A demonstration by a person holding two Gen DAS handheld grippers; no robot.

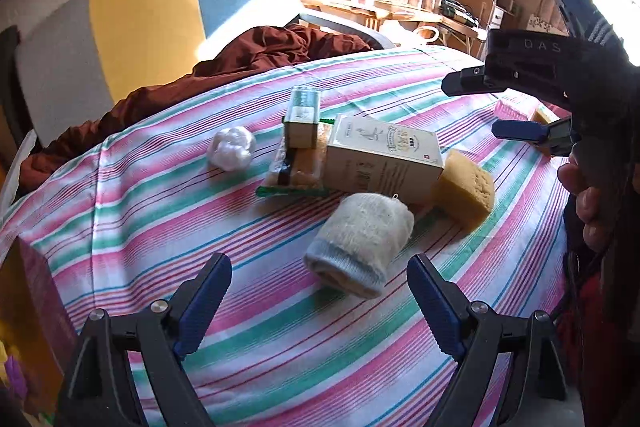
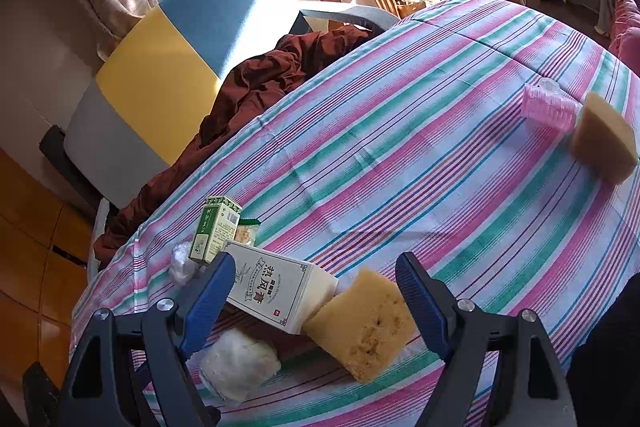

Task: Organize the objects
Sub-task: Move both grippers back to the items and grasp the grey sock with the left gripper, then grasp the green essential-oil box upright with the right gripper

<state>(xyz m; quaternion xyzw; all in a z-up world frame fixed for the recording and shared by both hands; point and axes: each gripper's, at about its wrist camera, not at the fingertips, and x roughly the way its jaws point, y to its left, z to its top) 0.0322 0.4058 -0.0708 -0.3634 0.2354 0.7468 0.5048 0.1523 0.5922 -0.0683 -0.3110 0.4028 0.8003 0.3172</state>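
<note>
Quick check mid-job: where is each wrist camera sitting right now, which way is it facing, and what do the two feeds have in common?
Left wrist: low over the striped cloth, facing the rolled towel; own open left gripper, plus right gripper and a hand at right.
Right wrist: above the cluster, tilted down at the yellow sponge; own open right gripper.
Shared: cream box, sponge, towel, small green box, chair.

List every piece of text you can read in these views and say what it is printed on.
"热风膏": large characters on the front of the cream box.
"DAS": letters on the black body above the right tongs.
Small green box: print too small to read.
Cream box's smaller print and red mark: blurred, unreadable.
</note>
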